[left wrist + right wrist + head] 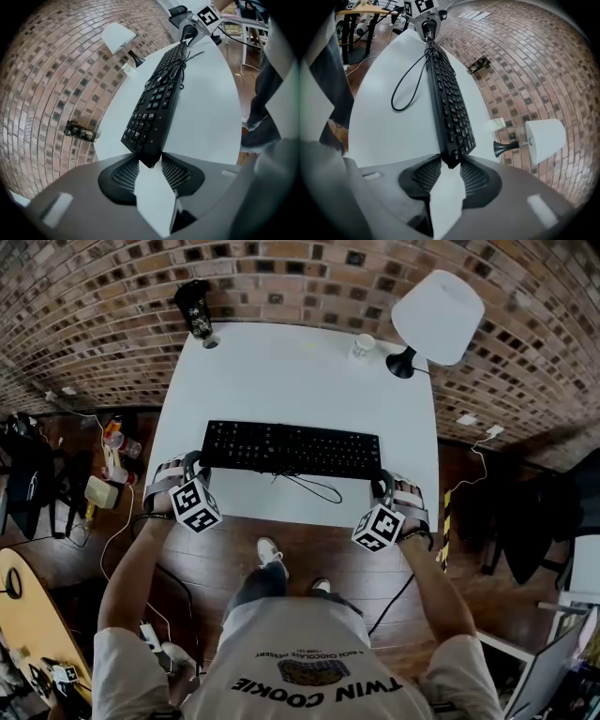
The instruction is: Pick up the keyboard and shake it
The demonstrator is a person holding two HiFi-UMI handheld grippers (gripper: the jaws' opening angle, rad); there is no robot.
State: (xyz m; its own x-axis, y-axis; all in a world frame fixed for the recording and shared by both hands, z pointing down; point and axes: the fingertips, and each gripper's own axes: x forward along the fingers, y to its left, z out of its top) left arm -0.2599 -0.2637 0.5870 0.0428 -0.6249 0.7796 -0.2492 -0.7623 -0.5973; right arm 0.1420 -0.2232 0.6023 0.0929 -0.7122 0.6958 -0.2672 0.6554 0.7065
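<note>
- Right now your left gripper (pixel 150 164) is pinching the left end of the keyboard (pixel 157 101). The black corner sits wedged between the two ribbed pads, which press on it from either side.
- Your right gripper (pixel 451 164) does the same at the other end, with its pads clamped on the keyboard's right corner.
- Only the two gripper views show this grip. In the head view your hands and the marker cubes cover the jaws, and you see just a gripper at each end of the keyboard.
- The head view gives the placement instead: the keyboard runs crosswise over the near half of the white table (pixel 300 371), keys up.
- Its cable (pixel 314 487) loops on the tabletop just in front of it. In the left gripper view the cable seems to lie over the keys.
- Each gripper view also catches the opposite gripper at the keyboard's far end.
- Farther out, a white lamp (pixel 436 317) stands at the far right corner with a small cup (pixel 363 346) near it. A dark can (pixel 195 310) stands at the far left edge, against the brick wall.
- No view lets you tell whether the keyboard's underside rests on the table or sits just off it.
- The print on the can is too small to read.
</note>
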